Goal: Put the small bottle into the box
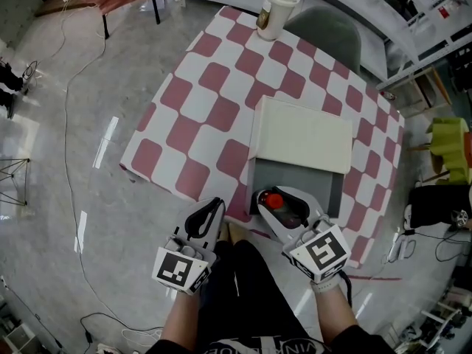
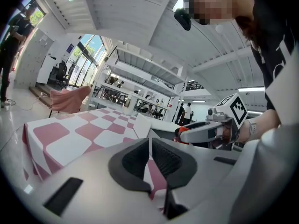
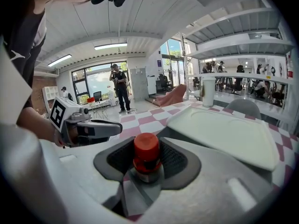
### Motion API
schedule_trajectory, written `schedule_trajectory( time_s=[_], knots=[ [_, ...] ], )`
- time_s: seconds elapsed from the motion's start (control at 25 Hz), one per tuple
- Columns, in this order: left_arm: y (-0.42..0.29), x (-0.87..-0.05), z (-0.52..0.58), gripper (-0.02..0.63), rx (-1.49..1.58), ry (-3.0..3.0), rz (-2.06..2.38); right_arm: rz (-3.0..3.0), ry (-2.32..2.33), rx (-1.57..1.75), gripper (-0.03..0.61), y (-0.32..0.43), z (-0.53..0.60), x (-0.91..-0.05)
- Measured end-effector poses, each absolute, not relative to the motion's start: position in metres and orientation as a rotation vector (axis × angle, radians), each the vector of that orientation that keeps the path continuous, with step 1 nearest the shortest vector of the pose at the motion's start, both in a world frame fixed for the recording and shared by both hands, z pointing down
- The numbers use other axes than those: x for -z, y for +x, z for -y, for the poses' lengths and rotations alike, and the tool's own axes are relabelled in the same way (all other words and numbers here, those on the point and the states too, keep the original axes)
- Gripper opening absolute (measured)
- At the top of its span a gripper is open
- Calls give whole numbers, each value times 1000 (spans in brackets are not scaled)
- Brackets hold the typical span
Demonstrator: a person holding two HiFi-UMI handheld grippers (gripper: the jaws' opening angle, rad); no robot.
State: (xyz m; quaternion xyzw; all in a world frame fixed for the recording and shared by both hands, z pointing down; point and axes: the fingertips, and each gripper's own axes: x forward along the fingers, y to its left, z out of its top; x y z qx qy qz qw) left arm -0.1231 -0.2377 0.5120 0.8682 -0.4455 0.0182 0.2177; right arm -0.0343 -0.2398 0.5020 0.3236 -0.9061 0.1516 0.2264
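Observation:
A small bottle with a red cap is clamped between the pads of my right gripper, which is shut on it. In the right gripper view the bottle stands upright between the dark pads. It hovers at the near edge of the open grey box, whose cream lid lies folded back on the far side. My left gripper is shut and holds nothing. It hangs just off the table's near edge, left of the box. In the left gripper view its pads nearly touch.
The box sits on a table with a pink and white checked cloth. A white lidded cup stands at the far edge, with a grey chair behind it. Cables run across the grey floor at the left.

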Motion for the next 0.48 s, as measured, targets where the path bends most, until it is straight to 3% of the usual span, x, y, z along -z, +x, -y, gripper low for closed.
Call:
schedule_trajectory(
  time_s=[0.48],
  knots=[
    [-112,-510,235,25,-41,2412,1226,2586,857,-396,176,-34,230,-493]
  ],
)
